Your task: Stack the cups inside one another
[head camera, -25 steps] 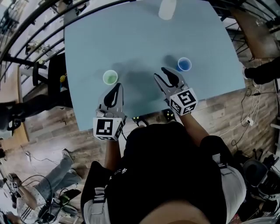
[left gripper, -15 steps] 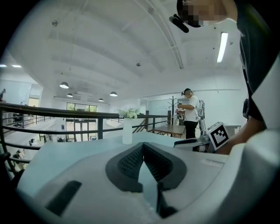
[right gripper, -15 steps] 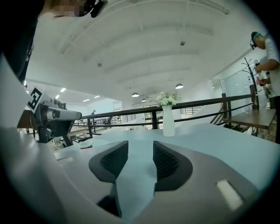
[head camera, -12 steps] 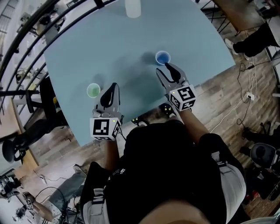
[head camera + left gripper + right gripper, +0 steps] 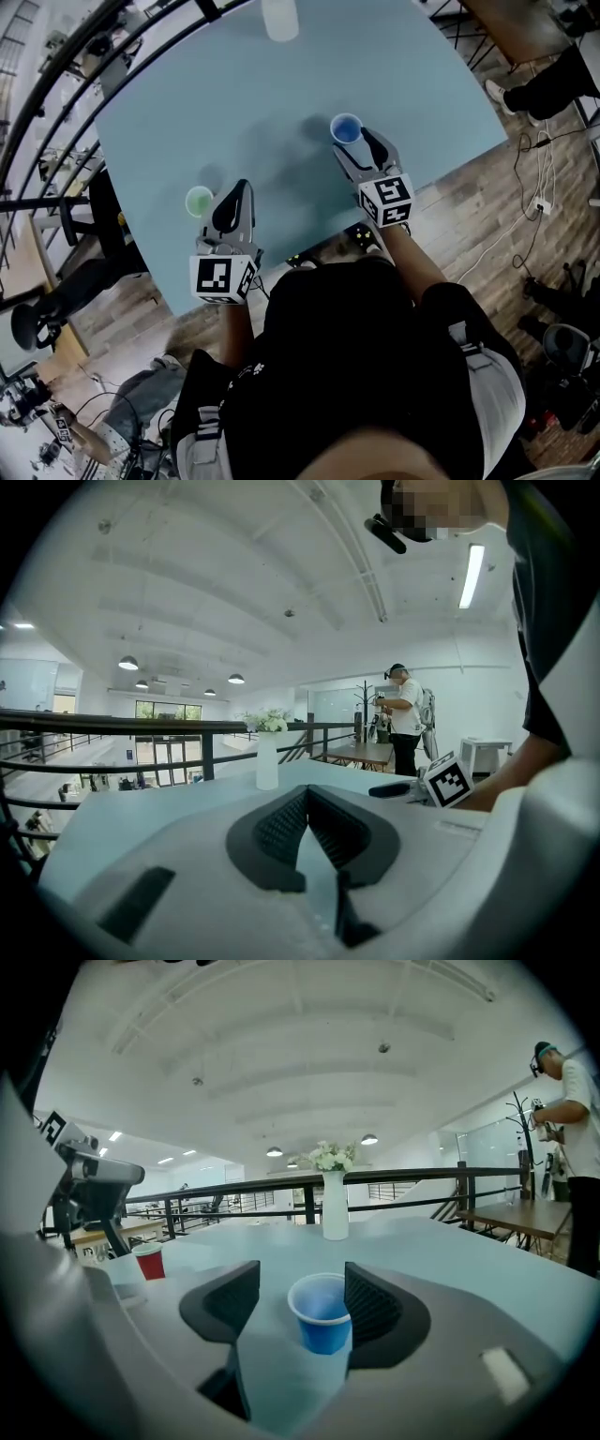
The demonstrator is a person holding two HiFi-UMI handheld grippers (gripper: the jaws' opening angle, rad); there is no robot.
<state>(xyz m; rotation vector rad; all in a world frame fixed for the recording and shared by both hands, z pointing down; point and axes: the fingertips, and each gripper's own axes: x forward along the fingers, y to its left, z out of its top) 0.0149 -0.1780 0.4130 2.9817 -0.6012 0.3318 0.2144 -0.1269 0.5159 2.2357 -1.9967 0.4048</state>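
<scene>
A blue cup [image 5: 346,127] stands upright on the pale blue table [image 5: 281,94], near its front right. My right gripper [image 5: 357,145] reaches up to it. Its jaws are opening with the blue cup [image 5: 322,1312] between them, close to the right pad, and neither pad presses on it. A second cup [image 5: 199,200] looks green from above. In the right gripper view a cup [image 5: 149,1262] shows red sides at the far left. My left gripper [image 5: 236,190] lies just right of the green-looking cup, and its pads meet at the tip [image 5: 307,794] on nothing.
A white vase [image 5: 279,17] with flowers [image 5: 330,1157] stands at the table's far edge. The near table edge runs just under both grippers. A black railing [image 5: 394,1185] lies beyond the table. A person [image 5: 405,719] stands off to the right.
My right gripper moved forward until its jaws flank the blue cup, and they stand wider. My left gripper advanced to beside the green-looking cup.
</scene>
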